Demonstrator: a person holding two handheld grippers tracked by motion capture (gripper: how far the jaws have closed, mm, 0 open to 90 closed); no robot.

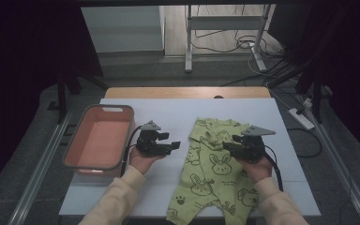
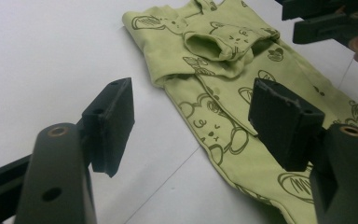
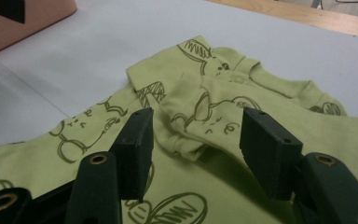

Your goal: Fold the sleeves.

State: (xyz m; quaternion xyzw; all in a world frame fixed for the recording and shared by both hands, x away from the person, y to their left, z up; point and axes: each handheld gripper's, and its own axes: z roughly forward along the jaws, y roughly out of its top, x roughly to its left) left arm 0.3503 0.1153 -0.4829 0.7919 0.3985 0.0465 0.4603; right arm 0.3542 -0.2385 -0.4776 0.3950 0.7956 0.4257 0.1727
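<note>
A light green baby garment [image 1: 211, 164] printed with bunnies lies flat on the white table cover [image 1: 168, 112], neck end away from me. One sleeve [image 3: 200, 126] is folded over its chest. My left gripper [image 1: 174, 145] hovers over bare cover just left of the garment, jaws open and empty; its own view looks along them [image 2: 198, 123] at the garment's edge [image 2: 223, 93]. My right gripper [image 1: 227, 145] sits above the garment's right side, open [image 3: 203, 149], with the folded sleeve lying beyond and between its jaws, untouched. It also shows in the left gripper view [image 2: 331, 21].
A salmon-pink bin [image 1: 75, 145] stands on the table's left side, its corner seen in the right gripper view [image 3: 28, 14]. The wooden table edge [image 1: 187, 92] runs along the back. Beyond it are a metal stand [image 1: 187, 42] and floor cables [image 1: 243, 44].
</note>
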